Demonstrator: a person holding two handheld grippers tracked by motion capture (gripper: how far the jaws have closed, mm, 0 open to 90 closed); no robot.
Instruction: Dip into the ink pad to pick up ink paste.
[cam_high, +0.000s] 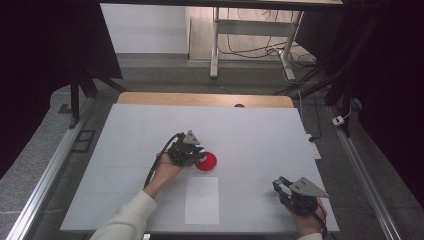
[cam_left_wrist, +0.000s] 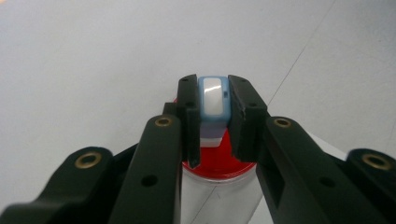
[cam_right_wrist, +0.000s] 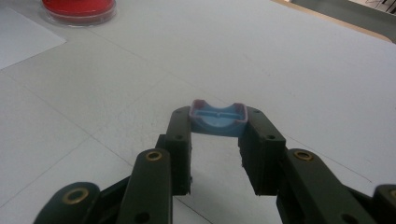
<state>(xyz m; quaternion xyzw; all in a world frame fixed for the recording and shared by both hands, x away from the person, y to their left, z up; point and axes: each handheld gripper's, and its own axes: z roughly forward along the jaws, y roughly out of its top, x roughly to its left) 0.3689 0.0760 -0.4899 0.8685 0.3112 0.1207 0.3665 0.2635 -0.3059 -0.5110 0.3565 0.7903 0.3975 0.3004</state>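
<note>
My left gripper (cam_high: 192, 151) hangs over the left edge of a round red dish (cam_high: 207, 162) near the table's middle. In the left gripper view its jaws are shut on a small pale-blue block with a white face (cam_left_wrist: 214, 100), held just above the red dish (cam_left_wrist: 219, 164). My right gripper (cam_high: 280, 184) rests low at the front right of the table. Its jaws are shut on a blue cap-shaped piece with a pinkish rim (cam_right_wrist: 218, 122), close above the table top. The red dish (cam_right_wrist: 78, 9) lies far off in that view.
A white sheet of paper (cam_high: 202, 200) lies just in front of the dish. The white table top (cam_high: 250, 130) ends in a wooden strip (cam_high: 200, 99) at the back. Metal rails run along both sides.
</note>
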